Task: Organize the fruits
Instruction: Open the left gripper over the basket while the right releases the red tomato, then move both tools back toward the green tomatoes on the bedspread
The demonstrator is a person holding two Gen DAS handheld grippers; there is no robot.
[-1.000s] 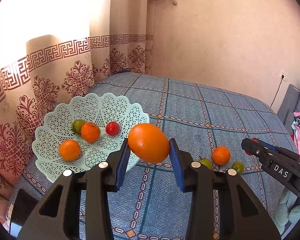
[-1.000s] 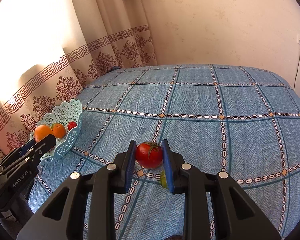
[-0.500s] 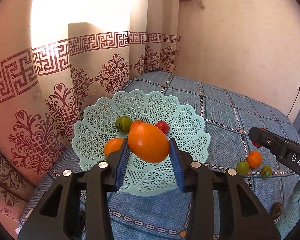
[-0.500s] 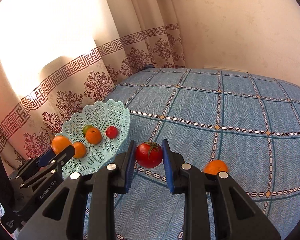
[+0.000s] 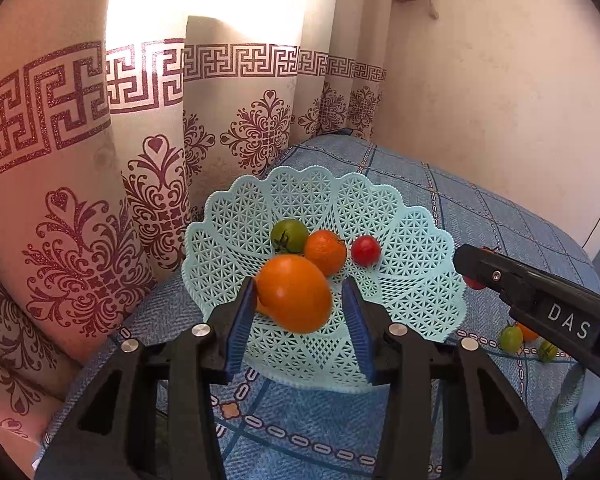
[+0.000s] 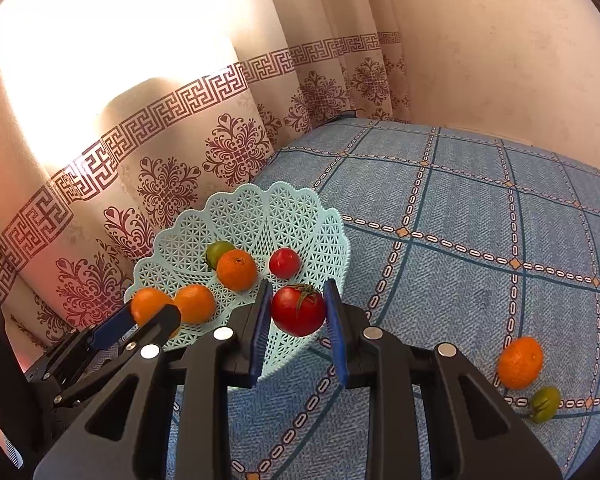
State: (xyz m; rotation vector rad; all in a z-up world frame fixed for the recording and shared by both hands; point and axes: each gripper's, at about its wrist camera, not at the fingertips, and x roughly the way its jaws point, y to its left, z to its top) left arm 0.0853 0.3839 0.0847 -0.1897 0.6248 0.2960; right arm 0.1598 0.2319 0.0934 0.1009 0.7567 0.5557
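A mint lattice basket (image 5: 420, 280) (image 6: 300, 208) sits on the blue bed by the curtain. It holds a green tomato (image 5: 289, 235), a mandarin (image 5: 325, 251), a small red tomato (image 5: 365, 250) and another orange (image 6: 195, 303). My left gripper (image 5: 299, 300) (image 6: 152, 316) hovers over the basket's near side with a large orange (image 5: 294, 294) between its fingers. The orange touches the left pad, and a gap shows at the right pad. My right gripper (image 6: 298, 308) (image 5: 472, 264) is shut on a red stemmed tomato (image 6: 298, 310) above the basket's right rim.
Loose on the bedspread (image 6: 480, 200) to the right lie a mandarin (image 6: 520, 362) and a green tomato (image 6: 544, 403), with one more greenish tomato (image 5: 510, 338) nearby. A patterned curtain (image 5: 100, 200) hangs close behind and left of the basket. A plain wall (image 5: 500, 100) stands beyond.
Both grippers have swung left from the middle of the bed to the basket with their fruit. The left jaws have widened slightly and the orange sits a little lower between them.
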